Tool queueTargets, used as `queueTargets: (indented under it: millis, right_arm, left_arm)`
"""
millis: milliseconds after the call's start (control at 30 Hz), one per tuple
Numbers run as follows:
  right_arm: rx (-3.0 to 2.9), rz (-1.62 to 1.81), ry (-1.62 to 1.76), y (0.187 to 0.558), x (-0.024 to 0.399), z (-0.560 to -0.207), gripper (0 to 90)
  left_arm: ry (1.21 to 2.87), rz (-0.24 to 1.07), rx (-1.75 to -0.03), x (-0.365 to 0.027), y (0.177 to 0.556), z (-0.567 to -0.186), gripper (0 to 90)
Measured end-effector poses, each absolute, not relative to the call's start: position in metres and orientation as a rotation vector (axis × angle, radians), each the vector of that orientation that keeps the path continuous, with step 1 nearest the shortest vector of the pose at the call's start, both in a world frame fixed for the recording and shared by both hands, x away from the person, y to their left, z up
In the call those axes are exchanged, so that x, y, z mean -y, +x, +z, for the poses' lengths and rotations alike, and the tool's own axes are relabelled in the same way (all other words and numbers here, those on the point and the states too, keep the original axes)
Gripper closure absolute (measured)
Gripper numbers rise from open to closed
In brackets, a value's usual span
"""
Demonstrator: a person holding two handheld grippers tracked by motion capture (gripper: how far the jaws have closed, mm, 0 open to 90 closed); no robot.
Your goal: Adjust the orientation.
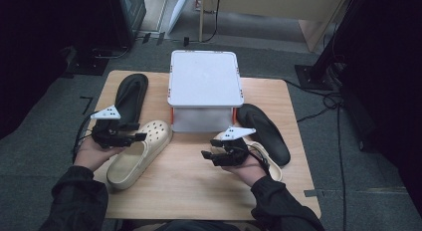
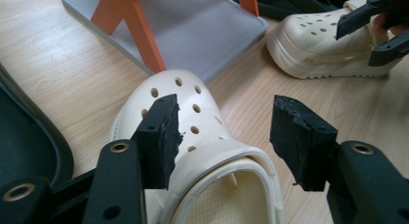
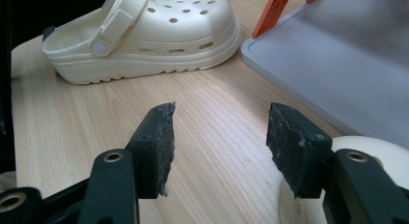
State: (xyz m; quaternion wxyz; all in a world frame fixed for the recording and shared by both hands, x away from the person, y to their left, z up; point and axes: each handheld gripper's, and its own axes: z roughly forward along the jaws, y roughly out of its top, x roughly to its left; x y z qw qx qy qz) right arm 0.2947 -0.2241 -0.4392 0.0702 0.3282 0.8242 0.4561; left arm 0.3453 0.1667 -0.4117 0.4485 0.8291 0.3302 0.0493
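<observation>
Cream perforated foam clog (image 2: 193, 137): directly beneath left hand-held gripper (image 2: 224, 137), jaws released astride its heel opening; toe pointing away.

1. No legible text, labels, brands, numbers or signs in any view.
2. Cream clogs (image 1: 142, 154), black sandals (image 1: 128, 96) and the white rack (image 1: 205, 79): surfaces plain, no markings that can be read.

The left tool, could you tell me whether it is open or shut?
Open: the left tool has both pads apart, straddling the cream clog without pressing it.
</observation>
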Motion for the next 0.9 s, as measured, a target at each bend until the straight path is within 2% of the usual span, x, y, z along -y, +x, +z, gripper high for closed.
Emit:
queueTargets:
  millis: [467, 900]
  right_arm:
    - [-2.493, 1.403, 0.983, 0.295, 0.22, -0.439, 43.8]
    - [-2.547, 1.416, 0.938, 0.299, 0.203, -0.441, 43.6]
  left_arm:
    - [2.044, 0.131, -0.861, -0.187, 0.339, -0.413, 39.4]
    - [2.095, 0.131, -0.911, -0.196, 0.333, -0.434, 39.4]
